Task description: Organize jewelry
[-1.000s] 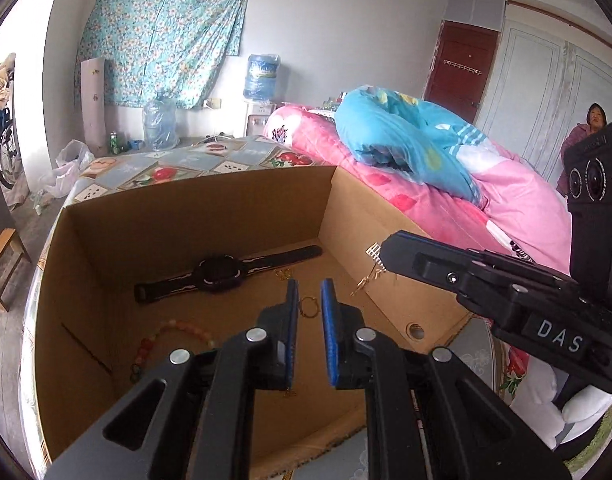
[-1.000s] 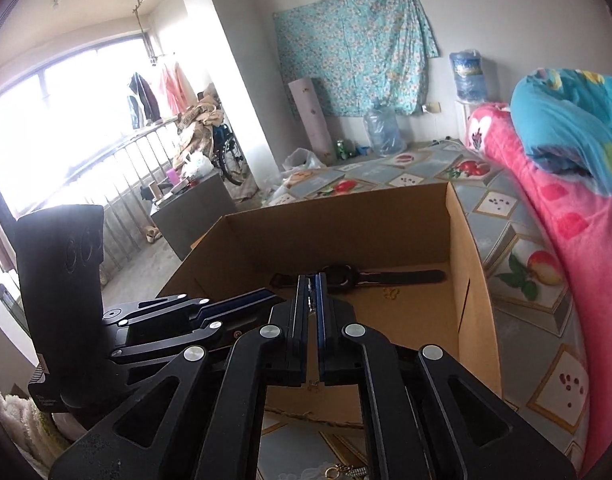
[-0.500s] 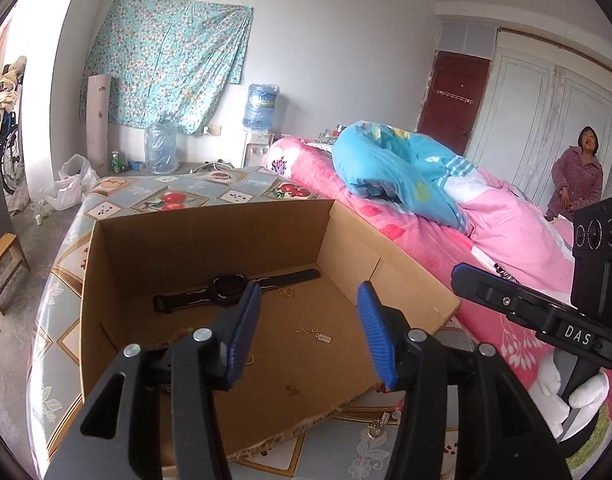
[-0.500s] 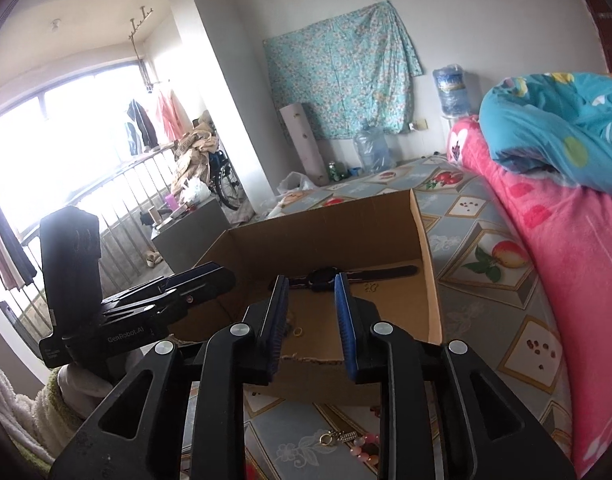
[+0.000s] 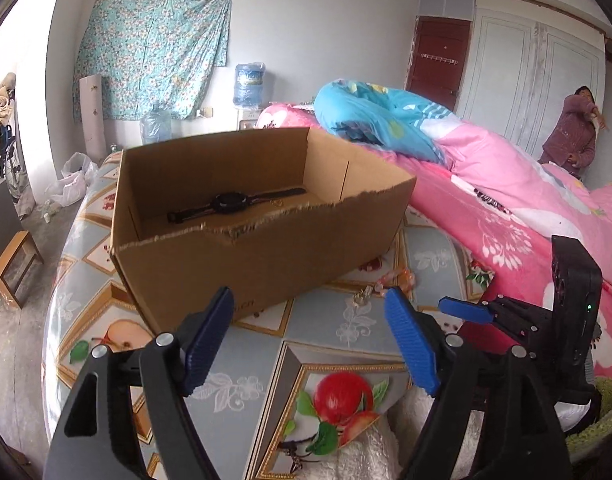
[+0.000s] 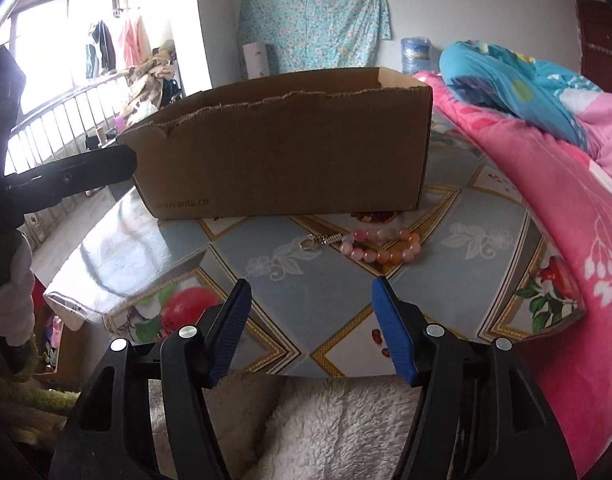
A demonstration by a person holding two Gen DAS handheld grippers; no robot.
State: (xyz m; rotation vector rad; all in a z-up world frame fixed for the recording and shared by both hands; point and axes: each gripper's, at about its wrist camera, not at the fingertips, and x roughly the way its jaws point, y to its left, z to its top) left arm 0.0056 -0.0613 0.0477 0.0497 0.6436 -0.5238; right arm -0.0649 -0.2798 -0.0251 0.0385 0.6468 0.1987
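Two grippers, the left gripper [image 5: 308, 332] and the right gripper [image 6: 310, 320], are opening wide with nothing between their jaws. The pink bead bracelet [image 6: 382, 245] lies mid-frame on the table [image 6: 338, 296], just below the cardboard box [image 6: 282, 152]. A black watch [image 5: 230, 203] lies inside the box, upper middle.

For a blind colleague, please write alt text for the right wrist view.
The open right tongs, still widening and empty, face a pink bead bracelet and a small silver clasp piece lying on the patterned tablecloth before a cardboard box. A pink quilt lies right.
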